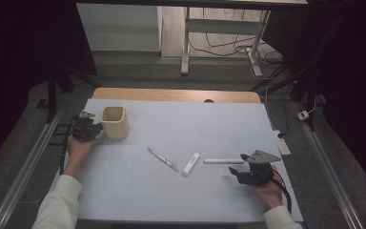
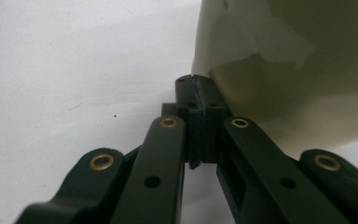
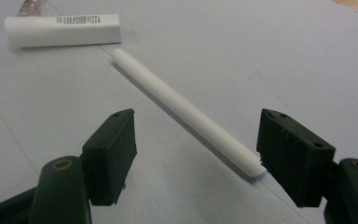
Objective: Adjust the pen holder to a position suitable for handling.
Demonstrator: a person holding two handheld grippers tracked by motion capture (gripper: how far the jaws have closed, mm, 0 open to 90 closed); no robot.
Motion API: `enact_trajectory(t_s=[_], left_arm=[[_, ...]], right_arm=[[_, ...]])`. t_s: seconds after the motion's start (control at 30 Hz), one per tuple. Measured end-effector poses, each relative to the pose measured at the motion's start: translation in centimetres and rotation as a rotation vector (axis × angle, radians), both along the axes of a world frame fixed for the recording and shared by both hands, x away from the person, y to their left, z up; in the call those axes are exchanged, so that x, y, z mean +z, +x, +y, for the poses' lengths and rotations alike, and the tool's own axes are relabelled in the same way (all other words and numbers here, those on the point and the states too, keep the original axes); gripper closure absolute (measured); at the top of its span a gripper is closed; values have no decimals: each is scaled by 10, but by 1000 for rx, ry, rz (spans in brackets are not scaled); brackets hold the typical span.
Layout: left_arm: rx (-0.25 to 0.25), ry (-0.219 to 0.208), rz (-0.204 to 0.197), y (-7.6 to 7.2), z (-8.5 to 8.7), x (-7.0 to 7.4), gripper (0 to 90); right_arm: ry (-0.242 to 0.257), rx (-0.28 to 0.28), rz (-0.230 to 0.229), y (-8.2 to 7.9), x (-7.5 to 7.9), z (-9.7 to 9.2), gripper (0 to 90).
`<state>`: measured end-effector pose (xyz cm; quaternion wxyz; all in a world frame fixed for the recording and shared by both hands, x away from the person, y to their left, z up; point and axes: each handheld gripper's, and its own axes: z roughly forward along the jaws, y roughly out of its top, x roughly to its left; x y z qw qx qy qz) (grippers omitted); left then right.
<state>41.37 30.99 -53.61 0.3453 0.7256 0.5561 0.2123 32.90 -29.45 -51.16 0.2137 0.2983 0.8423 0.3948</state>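
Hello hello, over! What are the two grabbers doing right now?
Left gripper shut, empty, beside the cream cup. Right gripper open around the white pen's near end, not gripping. Nothing in the way.

light: dim, dark edges | brightest: far floor | focus: close jaws soft | shadows: faint

Matt cream cup (image 1: 114, 122); smooth matt white stick (image 3: 186, 113); black plastic right claw (image 3: 196, 158).

cup (image 1: 114, 122): cream | stick (image 3: 186, 115): white | tube (image 3: 63, 29): white, black print | table (image 1: 219, 129): pale blue
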Motion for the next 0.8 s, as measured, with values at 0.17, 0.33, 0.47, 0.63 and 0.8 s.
enact_trajectory(t_s=[0.17,0.33,0.47,0.63,0.8], left_arm=[[5,18,16,2,-2,-3,888],[1,15,21,2,-3,-3,888],[3,20,21,2,-4,-2,888],[1,21,27,3,-8,-2,888],[-9,23,29,5,-14,-1,888]], right_arm=[[-1,-1,2,0,0,0,284],[-3,-2,3,0,0,0,284],[-9,-1,4,0,0,0,284],[-11,-2,6,1,-1,0,284],[-11,-5,7,1,-1,1,284]])
